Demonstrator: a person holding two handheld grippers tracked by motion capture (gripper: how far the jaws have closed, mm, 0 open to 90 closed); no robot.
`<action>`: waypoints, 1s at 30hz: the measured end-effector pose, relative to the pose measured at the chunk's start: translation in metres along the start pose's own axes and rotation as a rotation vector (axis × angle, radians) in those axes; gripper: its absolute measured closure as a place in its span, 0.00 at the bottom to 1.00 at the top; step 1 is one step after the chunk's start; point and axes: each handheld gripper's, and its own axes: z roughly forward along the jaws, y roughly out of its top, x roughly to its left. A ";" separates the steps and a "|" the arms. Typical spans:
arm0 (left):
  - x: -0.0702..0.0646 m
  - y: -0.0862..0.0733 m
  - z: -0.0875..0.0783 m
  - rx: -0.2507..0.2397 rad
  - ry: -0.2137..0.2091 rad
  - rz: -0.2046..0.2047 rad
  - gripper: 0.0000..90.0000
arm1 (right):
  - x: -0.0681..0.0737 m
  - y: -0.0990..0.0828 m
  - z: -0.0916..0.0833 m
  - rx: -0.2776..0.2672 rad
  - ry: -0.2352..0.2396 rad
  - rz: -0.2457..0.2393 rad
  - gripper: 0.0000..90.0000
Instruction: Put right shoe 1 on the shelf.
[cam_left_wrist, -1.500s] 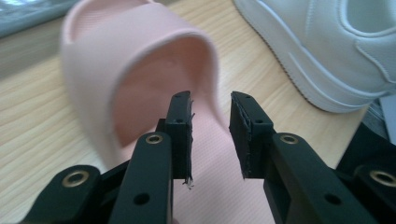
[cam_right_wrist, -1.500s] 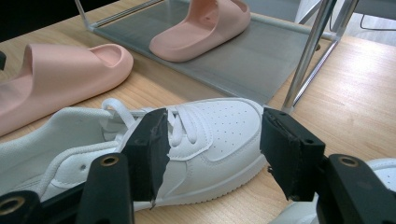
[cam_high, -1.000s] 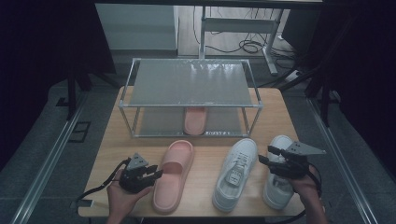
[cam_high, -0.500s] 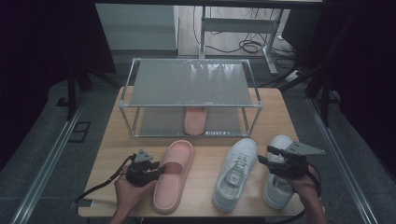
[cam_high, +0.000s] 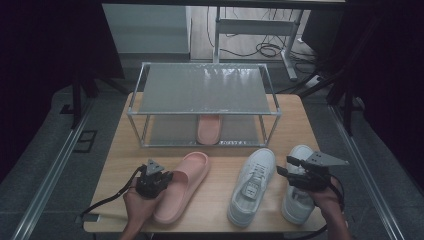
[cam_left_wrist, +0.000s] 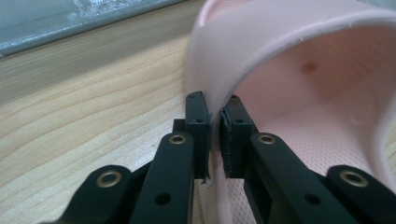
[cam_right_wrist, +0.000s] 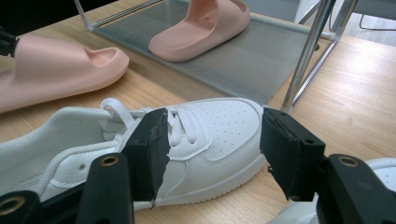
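Observation:
A pink slipper lies on the wooden table at the front left. My left gripper is at its left side. In the left gripper view the jaws have just been closing, and the left gripper is now shut on the thin edge of the slipper's strap. Two white sneakers stand at the front right, one beside the other. My right gripper hovers open over them. In the right gripper view the open right gripper frames the toe of a sneaker.
A metal two-shelf rack stands at the back of the table. A second pink slipper sits on its lower shelf, toe toward me. Cables trail from both grippers off the front edge. Dark floor surrounds the table.
My left gripper has moved right and down to the pink slipper, and its jaws have closed on the strap edge. The right gripper has stayed still.

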 end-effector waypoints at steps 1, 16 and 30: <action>0.000 0.000 -0.001 -0.002 -0.001 -0.001 0.94 | 0.000 0.000 0.000 -0.001 0.000 0.000 0.47; 0.019 0.021 -0.014 -0.073 0.015 -0.050 0.94 | 0.000 0.000 0.000 0.000 0.001 0.000 0.47; 0.035 0.059 0.004 -0.096 0.046 -0.086 0.94 | -0.001 0.000 -0.001 0.000 0.002 0.001 0.47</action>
